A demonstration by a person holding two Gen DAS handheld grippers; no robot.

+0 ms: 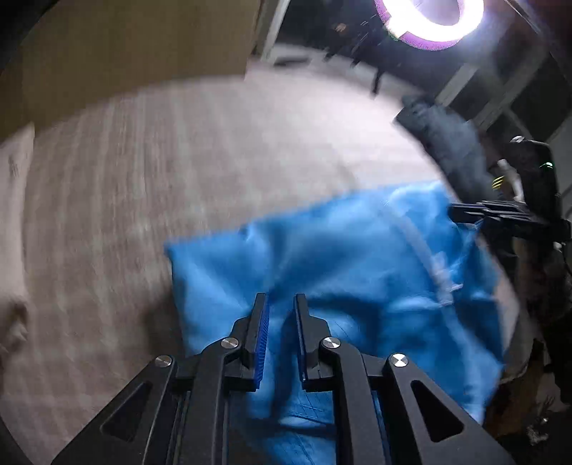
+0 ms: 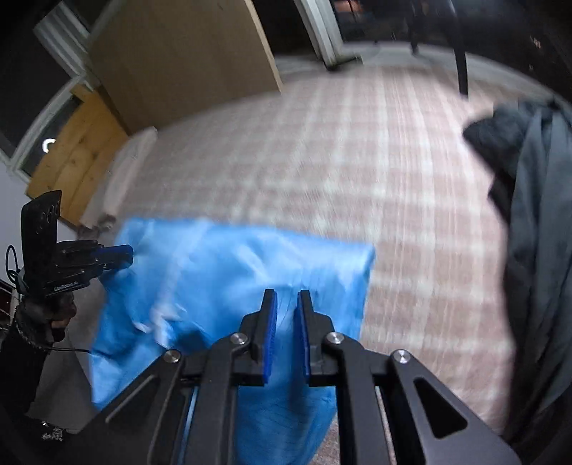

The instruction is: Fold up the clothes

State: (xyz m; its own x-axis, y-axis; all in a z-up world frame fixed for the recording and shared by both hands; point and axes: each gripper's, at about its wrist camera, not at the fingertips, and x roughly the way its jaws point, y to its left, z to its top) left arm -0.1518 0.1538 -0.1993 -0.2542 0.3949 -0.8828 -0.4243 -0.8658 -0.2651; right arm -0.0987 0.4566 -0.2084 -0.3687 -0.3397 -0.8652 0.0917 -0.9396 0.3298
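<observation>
Above the pink checked bedspread (image 2: 393,171), left gripper (image 1: 280,304) and right gripper (image 2: 287,300), jaws narrowed, each pinch the bright blue thin-fabric garment (image 1: 339,264), seemingly keeping it spread for folding.

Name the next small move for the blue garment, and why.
Probably carry both held edges forward and lay them down: the left gripper and right gripper each pinch the blue garment, which looks lifted and rumpled above the checked bedspread.

Checked pink bedcover (image 2: 357,171), wooden headboard (image 2: 186,53), bright ring light (image 1: 429,18).
</observation>
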